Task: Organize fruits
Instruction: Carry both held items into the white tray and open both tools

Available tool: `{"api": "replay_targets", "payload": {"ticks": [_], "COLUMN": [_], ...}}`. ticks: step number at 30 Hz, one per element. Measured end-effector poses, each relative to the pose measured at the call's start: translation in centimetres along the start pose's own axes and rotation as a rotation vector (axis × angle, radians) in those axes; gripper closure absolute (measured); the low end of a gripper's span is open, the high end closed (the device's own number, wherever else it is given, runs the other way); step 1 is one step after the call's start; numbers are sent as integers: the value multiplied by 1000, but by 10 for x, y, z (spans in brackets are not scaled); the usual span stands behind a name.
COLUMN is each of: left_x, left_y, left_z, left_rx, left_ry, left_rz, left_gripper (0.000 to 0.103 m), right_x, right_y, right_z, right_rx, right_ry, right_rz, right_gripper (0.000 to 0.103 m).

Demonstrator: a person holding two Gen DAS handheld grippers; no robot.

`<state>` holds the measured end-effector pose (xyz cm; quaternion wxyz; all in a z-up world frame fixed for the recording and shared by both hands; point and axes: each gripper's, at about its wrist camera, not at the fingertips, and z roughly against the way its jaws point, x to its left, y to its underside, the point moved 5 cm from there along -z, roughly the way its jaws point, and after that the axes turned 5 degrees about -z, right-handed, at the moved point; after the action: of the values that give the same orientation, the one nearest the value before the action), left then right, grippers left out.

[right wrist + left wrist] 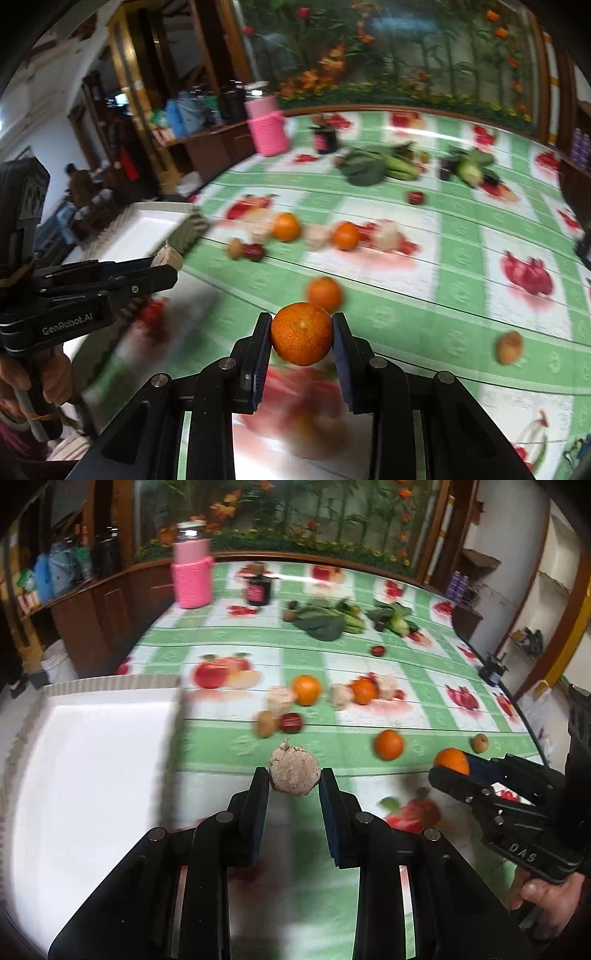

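Now both my grippers are loaded and lifted off the table: left gripper (294,780) clenched on a rough, crumbly beige lump (294,777), right gripper (301,334) clamped on a round, pebbly orange (301,333); next, I judge, carry them over the ridged white tray (92,775) and release gently

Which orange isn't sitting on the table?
The orange pinched in the right tongs is lifted off the tablecloth. The other three oranges lie loose on it.
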<state>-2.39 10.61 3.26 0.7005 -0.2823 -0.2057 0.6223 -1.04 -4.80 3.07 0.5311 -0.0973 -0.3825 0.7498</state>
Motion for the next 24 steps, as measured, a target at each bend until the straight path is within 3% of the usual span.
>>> {"api": "replay_targets", "payload": {"ticks": [7, 13, 18, 24], "left_x": [71, 121, 153, 175], "left_y": [17, 28, 35, 41], "left_z": [29, 30, 21, 14], "left_rx": [-1, 25, 69, 116], "left_ry": [-136, -207, -249, -270], "left_rz": [62, 113, 152, 200], "left_gripper": [76, 76, 76, 76], "right_x": [70, 136, 176, 197], "right_y": [-22, -38, -50, -59], "right_z": [-25, -57, -91, -134], "right_rx": [18, 47, 87, 149], "right_ry": [-139, -223, -238, -230], "right_rz": [77, 175, 263, 308], "right_gripper": [72, 72, 72, 72]}}
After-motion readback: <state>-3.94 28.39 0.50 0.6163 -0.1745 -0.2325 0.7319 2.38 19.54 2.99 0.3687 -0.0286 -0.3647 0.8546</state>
